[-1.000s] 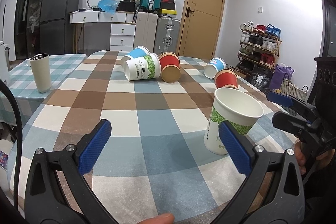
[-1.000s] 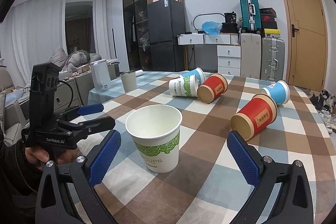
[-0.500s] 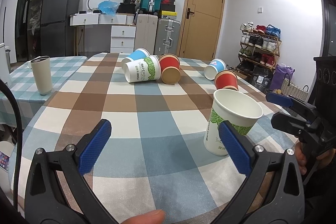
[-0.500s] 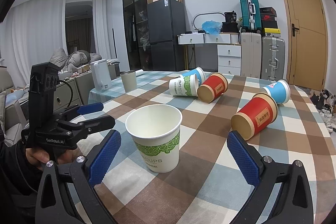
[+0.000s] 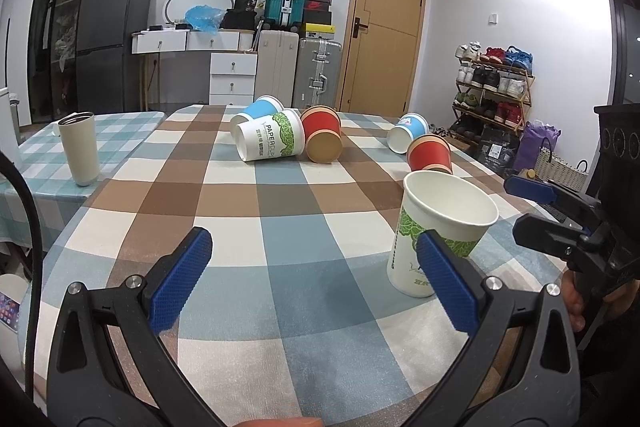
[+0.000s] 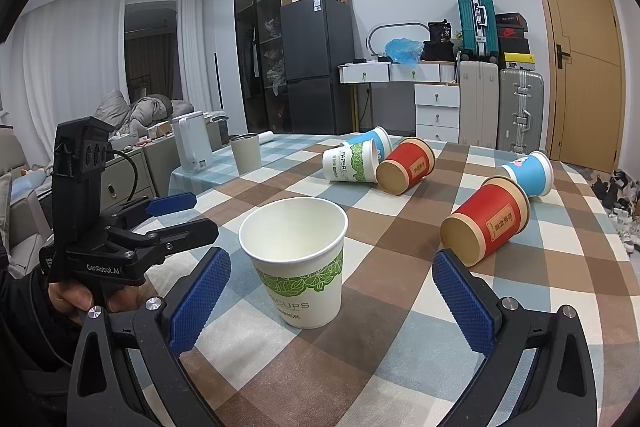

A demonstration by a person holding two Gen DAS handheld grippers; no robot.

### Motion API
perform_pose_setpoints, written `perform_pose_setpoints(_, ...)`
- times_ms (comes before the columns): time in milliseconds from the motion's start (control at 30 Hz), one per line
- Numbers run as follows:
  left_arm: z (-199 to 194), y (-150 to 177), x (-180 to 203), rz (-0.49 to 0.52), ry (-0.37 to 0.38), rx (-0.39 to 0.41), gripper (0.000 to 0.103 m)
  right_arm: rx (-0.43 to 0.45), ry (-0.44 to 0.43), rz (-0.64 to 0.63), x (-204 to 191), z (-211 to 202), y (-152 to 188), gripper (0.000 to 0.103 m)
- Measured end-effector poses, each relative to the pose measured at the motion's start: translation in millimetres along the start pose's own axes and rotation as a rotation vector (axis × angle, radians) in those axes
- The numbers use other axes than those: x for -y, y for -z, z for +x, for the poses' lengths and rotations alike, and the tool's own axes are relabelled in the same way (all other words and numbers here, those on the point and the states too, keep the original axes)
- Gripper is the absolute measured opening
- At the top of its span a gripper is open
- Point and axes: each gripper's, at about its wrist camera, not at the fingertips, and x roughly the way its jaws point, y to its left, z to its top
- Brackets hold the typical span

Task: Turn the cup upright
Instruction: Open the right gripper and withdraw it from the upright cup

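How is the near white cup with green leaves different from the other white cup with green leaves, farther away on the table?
Pose: the near cup stands upright with its mouth up; the far cup lies on its side.
Neighbours: the near cup stands alone on the checked tablecloth; the far cup lies beside a blue cup and a red cup.
Both are white paper cups with a green leaf band and printed lettering, and no gripper holds either.

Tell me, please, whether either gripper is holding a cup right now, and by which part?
Neither. The left gripper and right gripper are both open and empty; the upright white cup stands free on the table.
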Motion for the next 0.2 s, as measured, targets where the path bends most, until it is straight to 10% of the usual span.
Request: perform_pose_setpoints(200, -1.2, 0.3, 1.1, -0.002, 0.001, -0.003, 0.102, 0.0, 0.0, 0.0, 0.4, 0.4, 0.5, 0.103)
